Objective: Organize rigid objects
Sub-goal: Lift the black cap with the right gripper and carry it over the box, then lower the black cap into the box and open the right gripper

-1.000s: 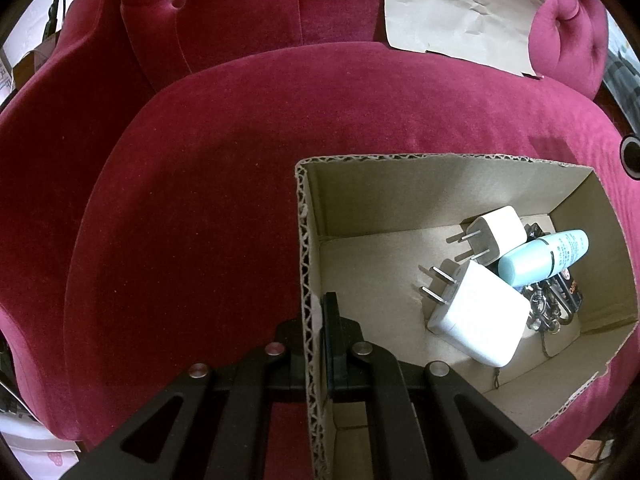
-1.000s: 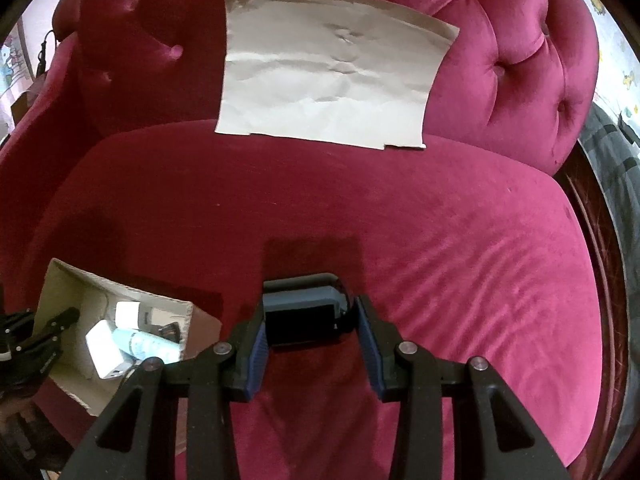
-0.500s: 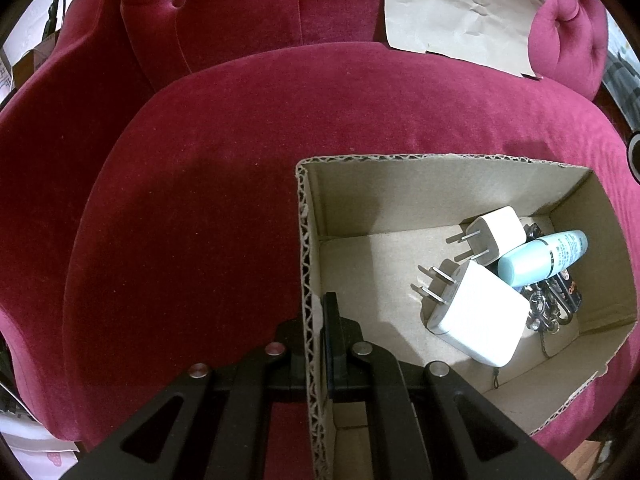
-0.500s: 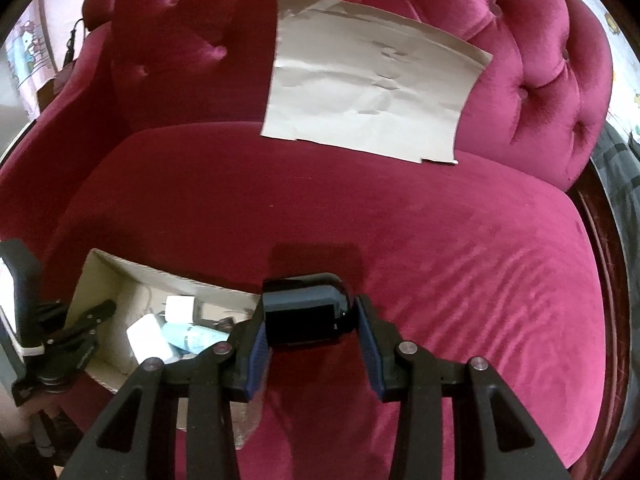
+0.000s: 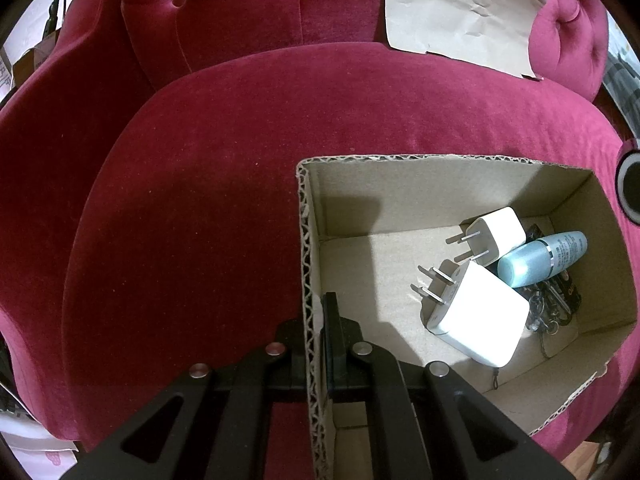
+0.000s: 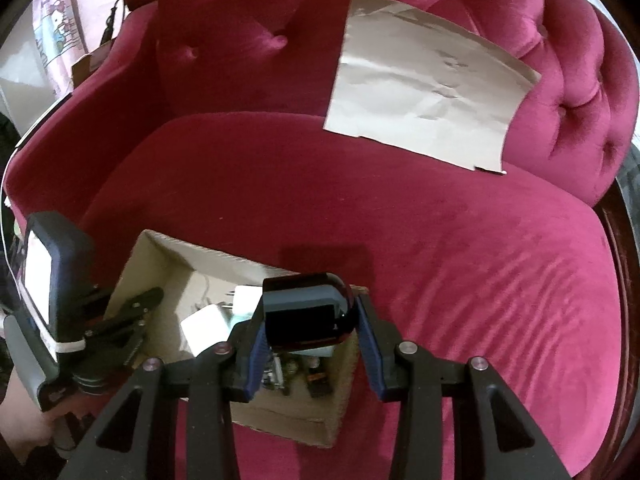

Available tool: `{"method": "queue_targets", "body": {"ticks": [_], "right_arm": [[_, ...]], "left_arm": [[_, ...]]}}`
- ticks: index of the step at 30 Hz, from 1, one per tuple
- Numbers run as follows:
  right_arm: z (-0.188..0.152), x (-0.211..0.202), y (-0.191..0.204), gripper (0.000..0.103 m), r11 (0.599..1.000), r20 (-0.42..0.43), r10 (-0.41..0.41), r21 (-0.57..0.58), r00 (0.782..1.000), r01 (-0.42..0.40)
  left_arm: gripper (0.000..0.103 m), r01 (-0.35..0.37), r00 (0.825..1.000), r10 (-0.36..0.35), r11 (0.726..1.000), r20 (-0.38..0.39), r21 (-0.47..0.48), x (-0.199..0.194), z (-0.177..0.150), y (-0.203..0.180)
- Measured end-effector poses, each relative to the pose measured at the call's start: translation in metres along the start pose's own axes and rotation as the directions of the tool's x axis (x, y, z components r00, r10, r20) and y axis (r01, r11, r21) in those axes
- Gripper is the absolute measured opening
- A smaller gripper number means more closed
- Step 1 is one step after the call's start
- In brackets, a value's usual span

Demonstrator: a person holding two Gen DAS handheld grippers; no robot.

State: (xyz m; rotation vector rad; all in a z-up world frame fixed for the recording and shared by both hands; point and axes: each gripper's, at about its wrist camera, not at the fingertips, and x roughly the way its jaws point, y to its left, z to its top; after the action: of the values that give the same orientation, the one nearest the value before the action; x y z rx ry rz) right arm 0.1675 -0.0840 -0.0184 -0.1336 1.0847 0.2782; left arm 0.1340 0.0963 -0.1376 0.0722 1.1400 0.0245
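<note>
A crimson velvet tufted sofa [image 5: 240,140] is filling both views, its outer arms cut off by the round lens edge. A creased sheet of beige paper [image 6: 428,92] is leaning against the backrest. An open brown corrugated cardboard box [image 5: 440,188] is sitting on the seat cushion near its front edge, with wide bare cushion lying open to either side.

The left tongs [image 5: 316,344] are clenching the box's near-left wall, one finger outside and one inside.

The right tongs [image 6: 308,320] are grasping a dark glossy block-shaped object [image 6: 304,312] just above the box's right end; what this object is cannot be made out, and it is hiding part of the box's contents.

Inside the box, a large white square plug charger [image 5: 476,320] is lying beside a smaller white plug charger [image 5: 496,232], with a pale blue plastic tube [image 5: 544,256] touching both. A tangle of dark metal keys [image 5: 548,308] is lying half hidden beneath them.
</note>
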Motion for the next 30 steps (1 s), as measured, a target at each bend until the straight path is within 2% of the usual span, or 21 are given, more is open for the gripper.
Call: {"method": "queue_targets", "body": {"ticks": [13, 30], "right_arm": [[-0.01, 0.014, 0.036, 0.043, 0.999, -0.019, 0.03, -0.026, 0.999, -0.03], [-0.023, 0.025, 0.054, 0.043, 0.997, -0.045, 0.07, 0.015, 0.997, -0.069]], "left_arm": [[0.004, 0.001, 1.0, -0.001, 1.0, 0.001, -0.001, 0.0, -0.001, 0.002], [0.004, 0.002, 1.0, -0.002, 1.0, 0.0, -0.003, 0.0, 0.0, 0.001]]}}
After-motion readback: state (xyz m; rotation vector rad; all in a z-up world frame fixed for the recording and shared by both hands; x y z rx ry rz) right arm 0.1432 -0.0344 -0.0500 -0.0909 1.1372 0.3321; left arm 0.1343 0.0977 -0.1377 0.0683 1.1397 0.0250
